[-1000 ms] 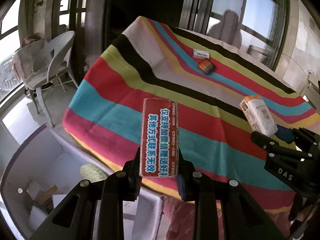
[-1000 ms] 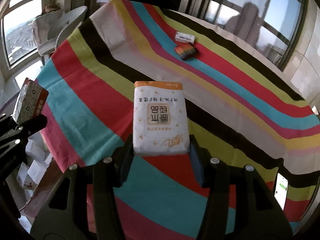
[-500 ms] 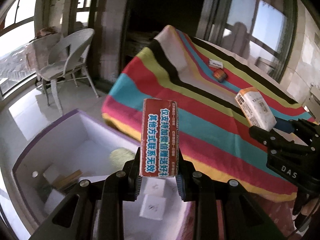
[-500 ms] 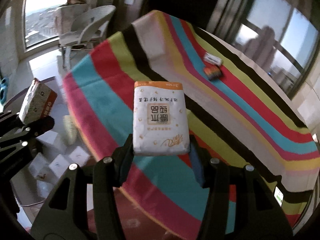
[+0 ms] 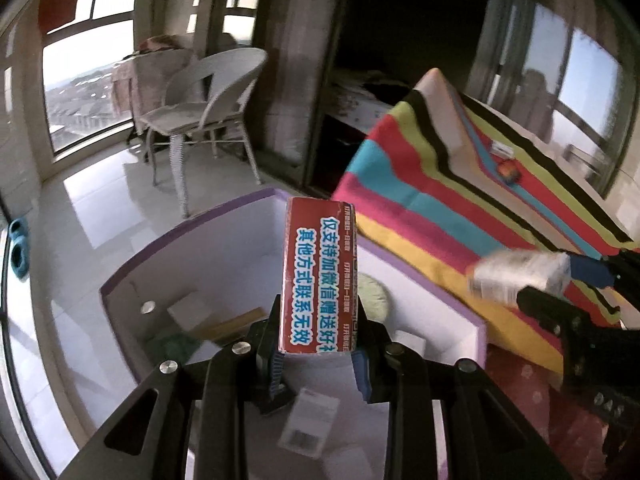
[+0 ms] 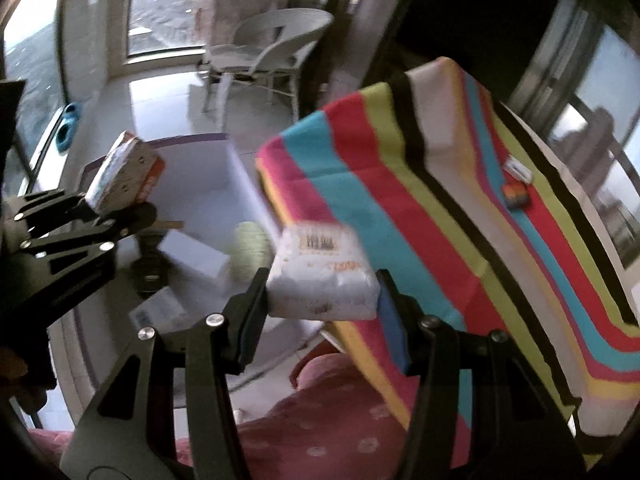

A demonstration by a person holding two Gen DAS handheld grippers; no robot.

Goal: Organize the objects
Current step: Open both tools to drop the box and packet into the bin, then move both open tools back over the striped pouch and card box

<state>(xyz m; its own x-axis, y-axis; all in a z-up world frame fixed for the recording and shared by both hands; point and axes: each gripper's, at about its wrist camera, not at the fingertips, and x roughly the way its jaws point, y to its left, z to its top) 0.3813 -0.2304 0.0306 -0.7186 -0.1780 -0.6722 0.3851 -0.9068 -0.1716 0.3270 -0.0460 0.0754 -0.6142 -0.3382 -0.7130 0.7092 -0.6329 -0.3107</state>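
Left gripper (image 5: 318, 354): jaws clamped on red carton (image 5: 318, 276), long axis upright, directly over the purple-rimmed bin (image 5: 420, 270).
Right gripper (image 6: 322, 300): jaws holding white tissue pack (image 6: 322, 276), at the bin's bench-side edge.
Nearer the bin: left.

Red box (image 5: 318, 280): blue-white Chinese print "仅支持加微信赠送好礼 其他方式联系无效". Tissue pack (image 6: 322, 276) print blurred.

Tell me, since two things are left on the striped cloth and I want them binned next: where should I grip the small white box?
Grip the small white box across its short width, on its two long edges, coming from above. It lies flat and thin on the striped cloth, and the multicoloured block sits close beside it, so a side approach looks crowded.
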